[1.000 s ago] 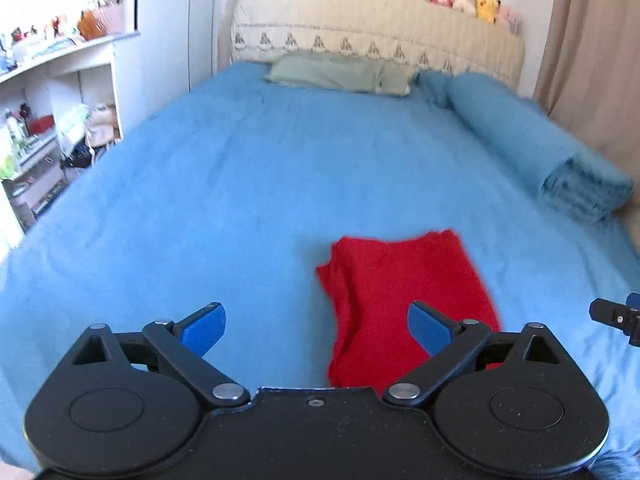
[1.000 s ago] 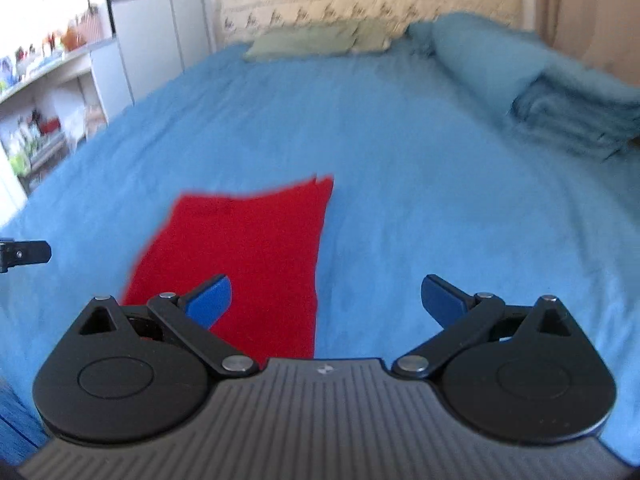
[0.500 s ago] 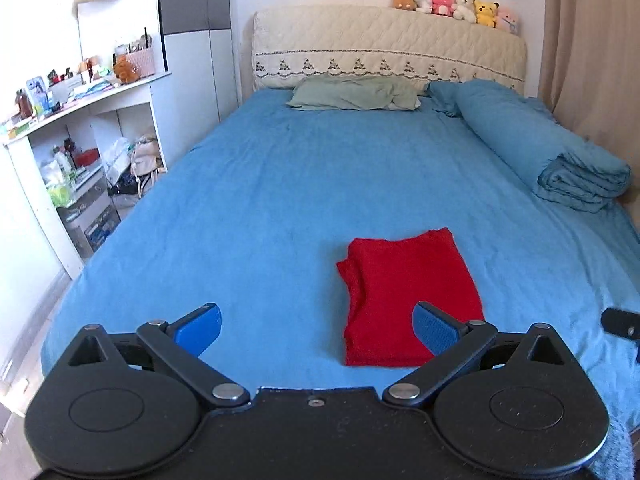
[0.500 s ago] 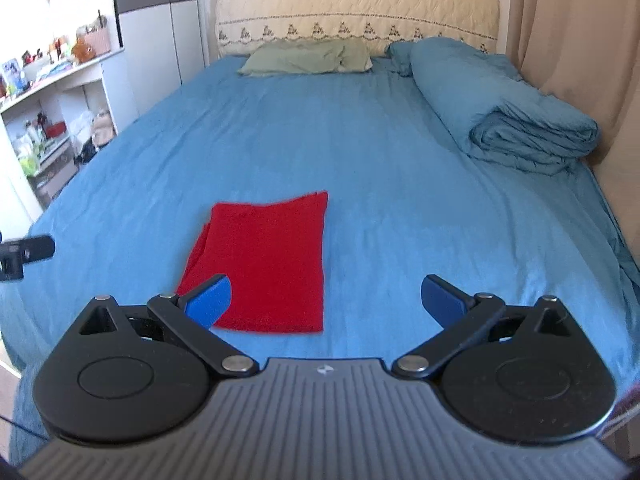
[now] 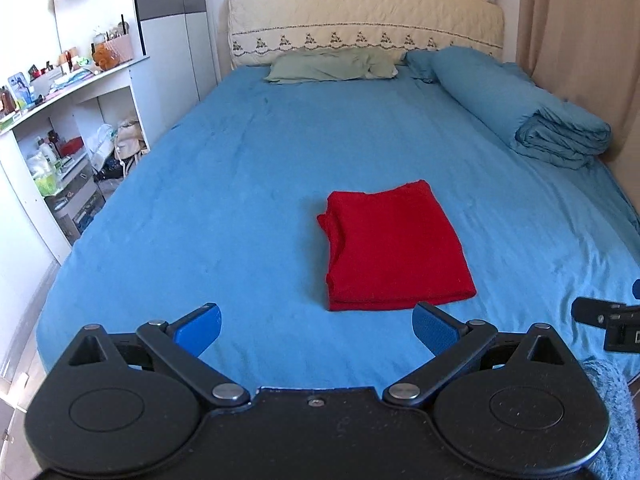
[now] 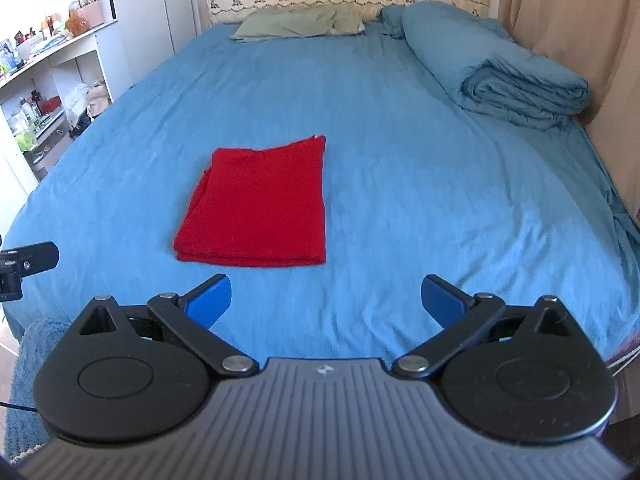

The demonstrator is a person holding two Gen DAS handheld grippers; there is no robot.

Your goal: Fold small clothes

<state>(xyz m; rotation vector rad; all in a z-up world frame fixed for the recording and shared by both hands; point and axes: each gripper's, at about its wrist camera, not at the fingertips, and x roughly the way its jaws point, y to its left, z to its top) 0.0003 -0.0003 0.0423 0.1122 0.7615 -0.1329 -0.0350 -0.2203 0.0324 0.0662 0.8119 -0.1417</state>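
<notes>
1. Both grippers had drawn back and up from the red garment (image 5: 394,246) over the last second, so that more of the blue bed (image 5: 240,200) and the room showed in each view than a moment earlier.
2. Left gripper (image 5: 316,327) hung above the near edge of the bed, its blue-padded jaws spread wide and holding nothing.
3. Right gripper (image 6: 326,298) hung beside it at much the same height, jaws likewise spread wide and empty.
4. Red garment lay flat on the bed, just beyond the fingertips of both grippers, touching neither. It formed a tidy rectangle with stacked layers showing along its near and left edges.
5. Far corner of the rectangle showed a small pale fleck in the right view, possibly a label, though it was too small to tell.
6. Green pillow (image 5: 334,66) lay at the head of the bed, and a rolled blue quilt (image 5: 520,116) lay along the far right side, well apart from the garment.
7. White shelves (image 5: 60,120) stood to the left of the bed, crowded with small items.
8. Judged from the neat shape and the empty jaws, the folding of this piece looked finished, and the step in hand was a retreat after release.
9. Next move probably called for either setting this piece aside or fetching another; no unfolded clothing appeared in either view.
</notes>
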